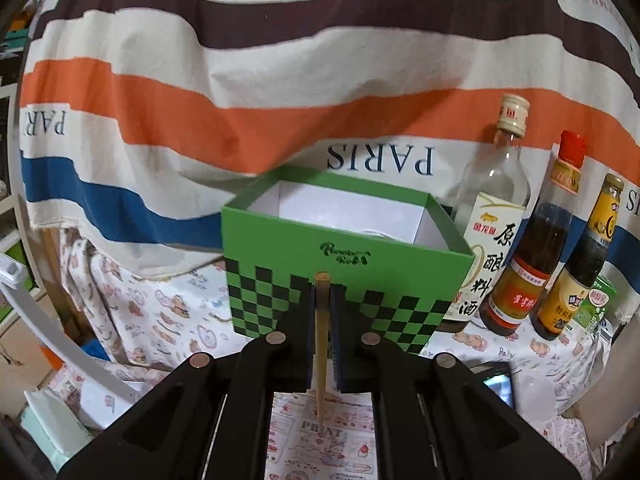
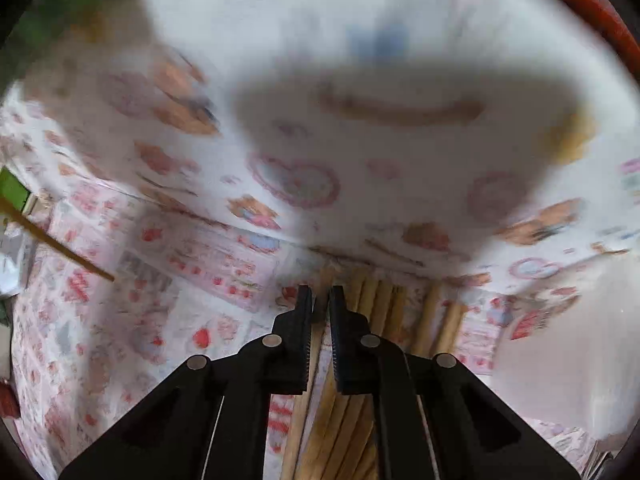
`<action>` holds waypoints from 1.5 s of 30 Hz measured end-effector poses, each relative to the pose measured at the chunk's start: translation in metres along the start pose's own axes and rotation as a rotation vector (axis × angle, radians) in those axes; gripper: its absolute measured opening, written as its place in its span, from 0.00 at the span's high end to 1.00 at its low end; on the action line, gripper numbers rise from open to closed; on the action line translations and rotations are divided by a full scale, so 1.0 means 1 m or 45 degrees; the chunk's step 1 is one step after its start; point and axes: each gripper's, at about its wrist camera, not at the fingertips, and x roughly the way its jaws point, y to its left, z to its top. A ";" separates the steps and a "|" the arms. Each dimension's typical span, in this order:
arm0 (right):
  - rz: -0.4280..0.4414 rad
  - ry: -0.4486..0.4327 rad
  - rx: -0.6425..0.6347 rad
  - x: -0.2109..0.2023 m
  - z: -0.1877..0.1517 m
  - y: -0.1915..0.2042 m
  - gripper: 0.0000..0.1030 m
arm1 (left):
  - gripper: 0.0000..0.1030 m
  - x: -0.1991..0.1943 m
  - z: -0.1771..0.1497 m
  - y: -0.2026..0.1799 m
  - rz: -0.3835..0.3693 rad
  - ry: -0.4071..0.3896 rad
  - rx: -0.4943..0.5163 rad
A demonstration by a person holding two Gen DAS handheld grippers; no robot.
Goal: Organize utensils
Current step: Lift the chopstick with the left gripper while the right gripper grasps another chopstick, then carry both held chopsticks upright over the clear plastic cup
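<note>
My left gripper (image 1: 322,292) is shut on a single wooden chopstick (image 1: 321,340), which stands upright between the pads, its thick end up. Just beyond it is an open green checkered box (image 1: 344,264) with a white inside. In the right wrist view, my right gripper (image 2: 320,296) points down over a pile of wooden chopsticks (image 2: 384,300) lying on the patterned cloth. Its jaws are nearly together, with one chopstick (image 2: 319,320) of the pile pinched between them. The view is blurred. At the left edge of that view, the left gripper's chopstick (image 2: 52,240) shows as a slanted stick.
Three sauce bottles (image 1: 492,216) (image 1: 536,248) (image 1: 580,264) stand to the right of the box, against a striped cloth backdrop (image 1: 280,92). A small green carton (image 1: 596,304) sits behind them. A phone (image 1: 498,386) lies on the table at the right. A white rack (image 1: 48,320) is at the left.
</note>
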 end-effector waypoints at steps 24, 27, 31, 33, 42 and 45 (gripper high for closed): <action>0.085 -1.095 0.402 -0.286 -0.053 -0.190 0.92 | 0.94 -0.071 -0.004 -0.122 -0.418 -0.181 0.078; 0.136 -1.154 0.451 -0.294 -0.060 -0.216 0.92 | 0.94 -0.058 0.004 -0.147 -0.515 -0.137 0.037; 0.152 -1.151 0.503 -0.292 -0.065 -0.239 0.92 | 0.94 -0.046 0.009 -0.163 -0.611 -0.094 -0.051; 0.171 -1.119 0.541 -0.284 -0.064 -0.249 0.92 | 0.94 -0.040 0.006 -0.168 -0.643 -0.081 -0.076; 0.224 -0.780 0.636 -0.217 -0.036 -0.274 0.92 | 0.94 0.007 -0.024 -0.194 -0.521 0.015 -0.037; 0.214 -0.694 0.643 -0.200 -0.031 -0.274 0.92 | 0.94 0.024 -0.033 -0.205 -0.495 0.103 0.021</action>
